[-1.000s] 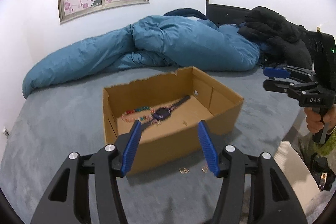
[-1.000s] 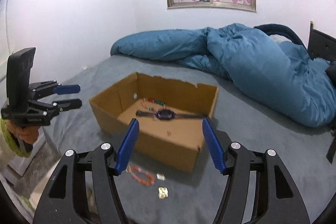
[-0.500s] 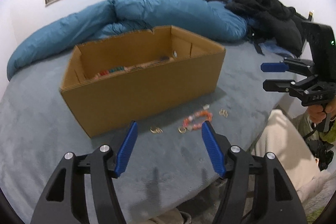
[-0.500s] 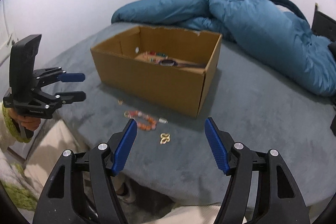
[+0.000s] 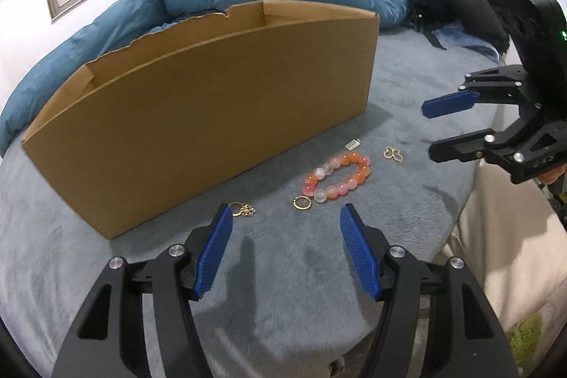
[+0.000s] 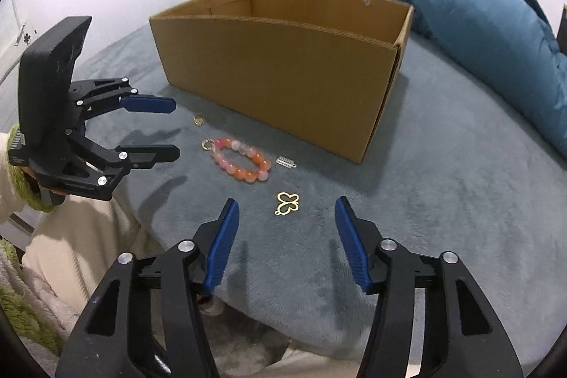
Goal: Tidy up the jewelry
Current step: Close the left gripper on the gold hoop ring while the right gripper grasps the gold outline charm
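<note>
Lying loose on the grey-blue plush bed cover (image 5: 290,271), just in front of the near wall of the open brown cardboard box (image 5: 212,116), the jewelry is waiting to be gathered: a pink-and-orange beaded bracelet (image 5: 336,179) is sitting in the middle, a small gold ring (image 5: 301,202) is touching or nearly touching its near end, a gold charm cluster (image 5: 243,210) is resting further toward the left gripper's side, a tiny silver clasp-like piece (image 5: 353,144) is sitting just beside the box wall, and a flat gold butterfly pendant (image 6: 287,203) is lying a little apart toward the right gripper. The pieces are all outside the box, so the sorting appears to be far from finished; whatever is inside the box is hidden by its wall from these low angles. The left gripper (image 5: 283,222) is hovering low with its blue-padded fingers spread apart and empty, framing the gold ring and the bracelet's near end, which suggests it is lining up on one of them. The right gripper (image 6: 283,215) is likewise hanging with fingers wide apart and holding nothing, with the butterfly pendant lying right between its tips, probably its own target. Behind the box, a rumpled teal duvet (image 6: 460,6) is lying across the bed.
</note>
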The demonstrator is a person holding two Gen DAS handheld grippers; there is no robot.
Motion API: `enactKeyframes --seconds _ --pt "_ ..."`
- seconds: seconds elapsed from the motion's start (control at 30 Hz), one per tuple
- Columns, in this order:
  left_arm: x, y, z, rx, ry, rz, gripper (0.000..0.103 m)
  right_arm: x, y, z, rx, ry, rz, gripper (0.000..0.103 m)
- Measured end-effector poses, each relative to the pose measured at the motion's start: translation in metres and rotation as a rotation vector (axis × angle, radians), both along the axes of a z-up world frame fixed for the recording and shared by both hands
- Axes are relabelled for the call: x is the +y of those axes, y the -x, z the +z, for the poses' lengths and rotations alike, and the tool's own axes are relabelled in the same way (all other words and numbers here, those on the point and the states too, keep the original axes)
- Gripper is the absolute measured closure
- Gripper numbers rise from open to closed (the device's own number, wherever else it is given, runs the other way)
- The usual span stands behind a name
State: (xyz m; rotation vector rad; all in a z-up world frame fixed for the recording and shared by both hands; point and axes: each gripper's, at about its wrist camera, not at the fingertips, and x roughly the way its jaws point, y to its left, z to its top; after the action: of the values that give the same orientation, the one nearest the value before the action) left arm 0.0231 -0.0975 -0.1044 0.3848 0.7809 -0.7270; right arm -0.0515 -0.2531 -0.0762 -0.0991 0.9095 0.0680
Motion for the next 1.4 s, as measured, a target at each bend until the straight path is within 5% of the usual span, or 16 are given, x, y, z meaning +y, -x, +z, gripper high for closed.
enactKeyframes --seconds 0.3,1.07,1.4 --pt "-0.016 -0.01 -0.013 0.021 -0.019 -0.06 0.054 -0.005 -0.019 -0.021 0.055 -0.009 0.031 0.063" --pt "-0.024 -0.022 -0.026 0.077 -0.034 -0.114 0.091 -0.005 -0.032 -0.03 0.096 -0.007 0.088 0.064" --pt "-0.013 -0.018 -0.023 0.083 -0.027 -0.095 0.091 -0.007 -0.029 -0.029 0.093 -0.013 0.1 0.066"
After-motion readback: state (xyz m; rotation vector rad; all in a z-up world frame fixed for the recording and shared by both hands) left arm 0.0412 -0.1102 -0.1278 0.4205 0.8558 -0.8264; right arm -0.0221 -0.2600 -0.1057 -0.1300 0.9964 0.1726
